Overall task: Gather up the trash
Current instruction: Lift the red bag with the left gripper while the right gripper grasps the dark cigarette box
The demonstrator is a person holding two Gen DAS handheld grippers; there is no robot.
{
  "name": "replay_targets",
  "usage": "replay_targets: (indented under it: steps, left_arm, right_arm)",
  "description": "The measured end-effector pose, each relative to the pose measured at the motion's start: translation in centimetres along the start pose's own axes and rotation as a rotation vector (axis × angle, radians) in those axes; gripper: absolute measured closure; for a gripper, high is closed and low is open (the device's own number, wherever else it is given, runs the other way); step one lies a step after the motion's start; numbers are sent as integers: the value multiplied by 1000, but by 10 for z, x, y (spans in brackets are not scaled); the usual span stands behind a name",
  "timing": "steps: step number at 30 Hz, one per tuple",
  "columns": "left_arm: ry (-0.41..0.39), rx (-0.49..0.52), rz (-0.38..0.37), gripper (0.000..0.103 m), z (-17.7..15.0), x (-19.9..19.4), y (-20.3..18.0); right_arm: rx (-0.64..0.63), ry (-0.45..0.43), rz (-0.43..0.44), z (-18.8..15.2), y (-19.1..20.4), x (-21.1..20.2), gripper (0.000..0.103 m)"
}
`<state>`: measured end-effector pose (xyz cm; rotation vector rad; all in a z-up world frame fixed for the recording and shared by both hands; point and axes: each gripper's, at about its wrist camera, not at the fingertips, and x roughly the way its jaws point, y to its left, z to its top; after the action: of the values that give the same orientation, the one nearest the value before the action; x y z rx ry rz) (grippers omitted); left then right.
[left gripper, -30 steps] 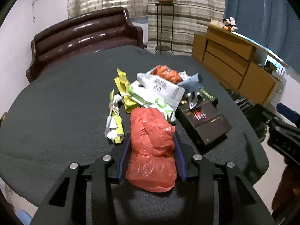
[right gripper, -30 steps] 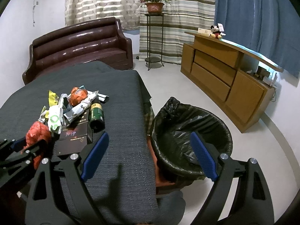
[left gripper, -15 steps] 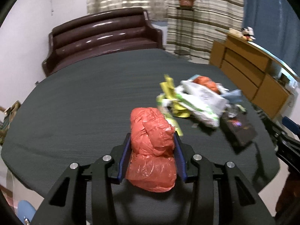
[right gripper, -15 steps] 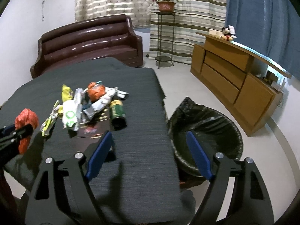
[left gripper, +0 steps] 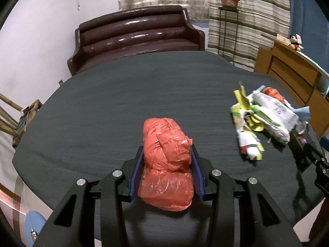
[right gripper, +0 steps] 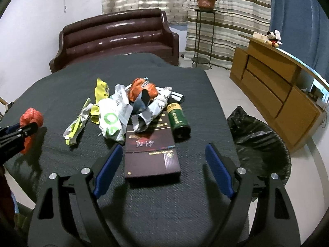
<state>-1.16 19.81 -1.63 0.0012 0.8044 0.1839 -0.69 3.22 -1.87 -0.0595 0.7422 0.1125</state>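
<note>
The left claw [left gripper: 167, 171] grasps a crumpled red plastic bag [left gripper: 167, 164], probably light and soft, across its middle, while the right claw [right gripper: 163, 167] is released.

Bare table [left gripper: 115, 103] filled the left and centre of the left wrist view, open to passage. The trash pile [right gripper: 123, 107] crowded the middle of the right wrist view, with a dark box [right gripper: 151, 154] and a green can [right gripper: 177, 121] just before it. At right, the floor beside the bin [right gripper: 261, 142] lay open.
</note>
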Motion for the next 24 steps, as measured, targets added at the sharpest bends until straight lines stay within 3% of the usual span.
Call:
replay_targets:
  steps: [8, 10, 12, 13, 24]
  left_arm:
    - [13, -12, 1, 60, 2, 7, 2]
    - [19, -12, -4, 60, 1, 8, 1]
    - [22, -11, -8, 60, 1, 10, 0]
    - [21, -12, -11, 60, 1, 11, 3]
    - [7, 11, -33, 60, -2, 7, 4]
  right_arm:
    - [-12, 36, -30, 1, 6, 17, 22]
    - [-20, 37, -28, 1, 8, 20, 27]
    - [-28, 50, -14, 0, 9, 23, 44]
    - [-32, 55, -11, -2, 10, 23, 45]
    - [-55, 37, -9, -13, 11, 7, 48]
